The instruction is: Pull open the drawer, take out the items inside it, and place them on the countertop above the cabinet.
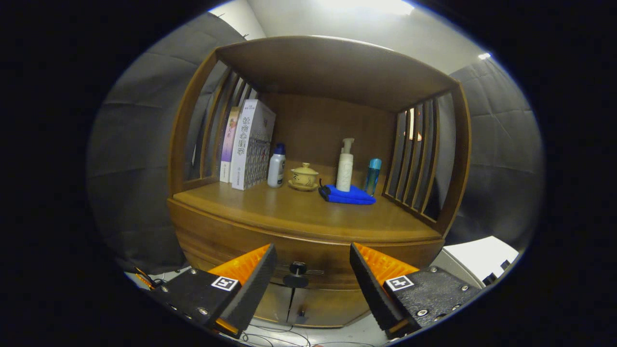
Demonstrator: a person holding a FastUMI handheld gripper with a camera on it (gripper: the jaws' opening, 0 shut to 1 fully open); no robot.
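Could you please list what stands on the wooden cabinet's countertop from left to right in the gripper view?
Two upright books → white bottle with blue cap → yellow lidded ceramic cup on a saucer → white pump bottle standing on a folded blue cloth → slim blue bottle. The open gripper brackets the closed drawer's dark knob.

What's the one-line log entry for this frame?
phase: approach | gripper: open, fingers either side of the drawer knob, no contact | drawer: shut | countertop: books, bottles, cloth

I'm seeing a bright ceiling light [366, 6] glaring from above, the cabinet [313, 226] staying dim but sharp, and its straight edges bowing near the rim.
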